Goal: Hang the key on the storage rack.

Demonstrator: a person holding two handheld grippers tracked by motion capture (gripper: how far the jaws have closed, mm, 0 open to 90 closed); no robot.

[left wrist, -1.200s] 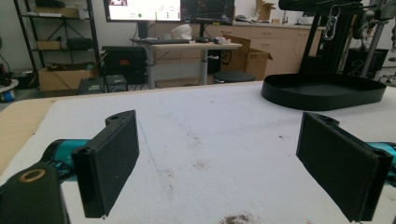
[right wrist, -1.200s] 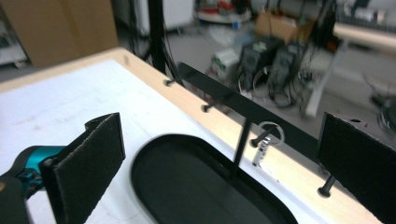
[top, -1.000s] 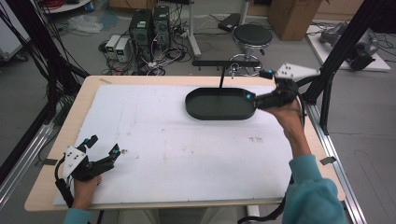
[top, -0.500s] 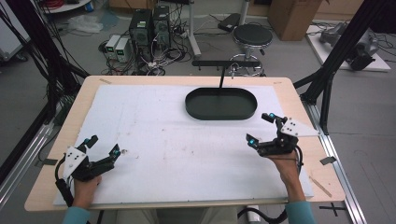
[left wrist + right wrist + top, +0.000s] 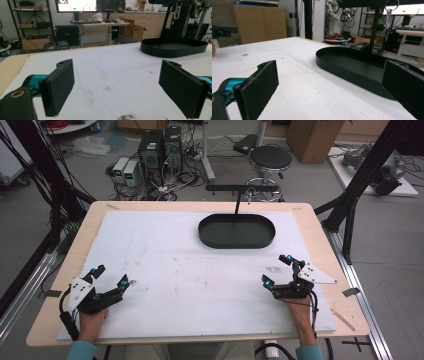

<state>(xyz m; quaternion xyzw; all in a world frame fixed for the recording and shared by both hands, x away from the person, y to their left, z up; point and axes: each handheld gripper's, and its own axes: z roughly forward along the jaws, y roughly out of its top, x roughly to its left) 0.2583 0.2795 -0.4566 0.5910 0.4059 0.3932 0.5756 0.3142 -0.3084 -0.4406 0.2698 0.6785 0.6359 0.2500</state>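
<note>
No lettering, as far as blur allows, is readable

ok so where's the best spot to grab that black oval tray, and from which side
Probably the thin upright rim at the right end of the black oval tray, one jaw inside and one outside. That curved end faces the right gripper, which rests open on the white mat just short of it. The tray is shallow and flat, so a rim pinch suits it.

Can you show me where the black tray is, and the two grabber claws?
black tray [image 5: 236, 243]: high view, on its near rim.
left gripper [image 5: 109, 278]: high view, midway between its open jaws.
right gripper [image 5: 277, 270]: high view, midway between its open jaws.
</note>
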